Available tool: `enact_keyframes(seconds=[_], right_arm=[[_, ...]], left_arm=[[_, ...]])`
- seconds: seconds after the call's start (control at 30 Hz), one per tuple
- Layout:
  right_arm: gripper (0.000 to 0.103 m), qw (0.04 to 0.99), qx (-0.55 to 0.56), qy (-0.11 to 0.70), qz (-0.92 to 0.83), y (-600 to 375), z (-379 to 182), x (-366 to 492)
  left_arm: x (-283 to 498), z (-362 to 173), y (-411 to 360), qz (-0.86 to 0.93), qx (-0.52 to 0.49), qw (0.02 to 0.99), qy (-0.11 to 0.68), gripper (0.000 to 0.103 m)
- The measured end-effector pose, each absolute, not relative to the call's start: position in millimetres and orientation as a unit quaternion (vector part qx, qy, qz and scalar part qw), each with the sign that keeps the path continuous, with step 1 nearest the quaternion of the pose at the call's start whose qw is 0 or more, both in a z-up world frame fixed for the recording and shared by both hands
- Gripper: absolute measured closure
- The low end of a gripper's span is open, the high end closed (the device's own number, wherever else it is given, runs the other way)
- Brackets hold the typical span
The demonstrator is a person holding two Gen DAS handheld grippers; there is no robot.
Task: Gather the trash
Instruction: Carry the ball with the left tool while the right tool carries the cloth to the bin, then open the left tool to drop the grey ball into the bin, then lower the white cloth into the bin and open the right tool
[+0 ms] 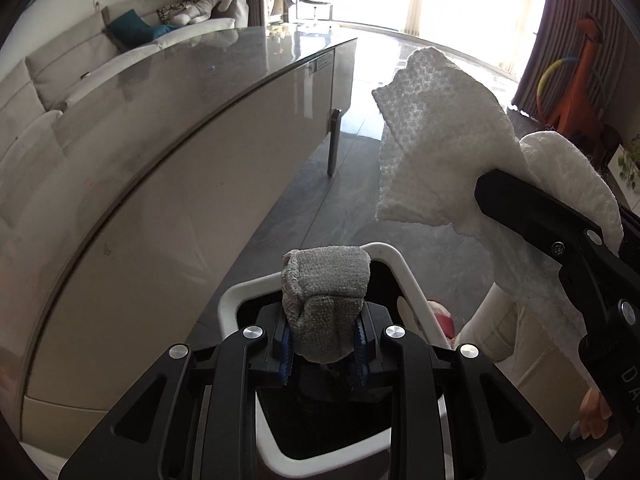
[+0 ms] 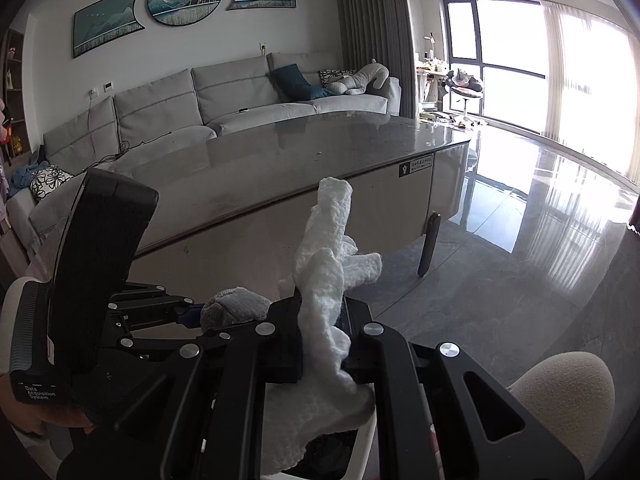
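Observation:
My left gripper [image 1: 324, 344] is shut on a folded grey cloth [image 1: 326, 292] and holds it over the open mouth of a white-rimmed trash bin [image 1: 404, 268]. The grey cloth also shows in the right wrist view [image 2: 236, 310], low and left of centre. My right gripper [image 2: 320, 340] is shut on a crumpled white paper towel [image 2: 324, 280] that sticks up between its fingers. In the left wrist view the right gripper [image 1: 532, 216] comes in from the right, holding the white paper towel [image 1: 440, 136] above and right of the bin.
A long grey-topped table [image 2: 304, 148] stands just ahead, with a dark leg [image 2: 428, 248] on the shiny tiled floor. A grey sofa [image 2: 180, 108] lies behind it. A beige chair back [image 2: 568, 400] is at the lower right. An orange toy [image 1: 576, 92] stands by the curtain.

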State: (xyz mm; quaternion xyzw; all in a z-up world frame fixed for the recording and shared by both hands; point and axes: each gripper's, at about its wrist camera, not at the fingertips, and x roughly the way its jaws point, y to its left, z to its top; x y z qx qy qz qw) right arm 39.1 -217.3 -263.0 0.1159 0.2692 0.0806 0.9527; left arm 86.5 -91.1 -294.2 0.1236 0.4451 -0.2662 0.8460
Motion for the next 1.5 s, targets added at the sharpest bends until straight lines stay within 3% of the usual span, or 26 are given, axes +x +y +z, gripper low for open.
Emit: enact_keyframes(seconds=[0.37,0.63,0.67,0.73,0.77,1.5], right_arm=[[0.09,0.945,0.108,0.299,0.072,-208.6,-283.5,40.7],[0.09,0.939,0.11,0.319,0.066,-203.4,-298.0,41.0],[0.09,0.938,0.11,0.321,0.067,-203.4,-298.8,40.7],[0.09,0.938,0.109,0.322,0.067,-204.8,-299.1,40.3],[0.09,0.938,0.11,0.322,0.066,-205.3,-300.0,39.3],[0.089,0.921,0.127,0.355,0.097,-198.7,-317.7,51.0]], left_arm=[[86.5,-327.4,-101.5,-0.282,0.133,0.831,0.461,0.079],[94.8,-352.1,-111.0,-0.285,0.132,0.811,0.494,0.073],[95.8,-355.2,-111.7,-0.286,0.131,0.807,0.5,0.07],[98.2,-360.8,-114.9,-0.276,0.142,0.802,0.51,0.035],[98.4,-362.2,-115.9,-0.252,0.155,0.812,0.504,0.003],[117.0,-315.1,-60.7,-0.155,0.118,0.876,0.442,0.005]])
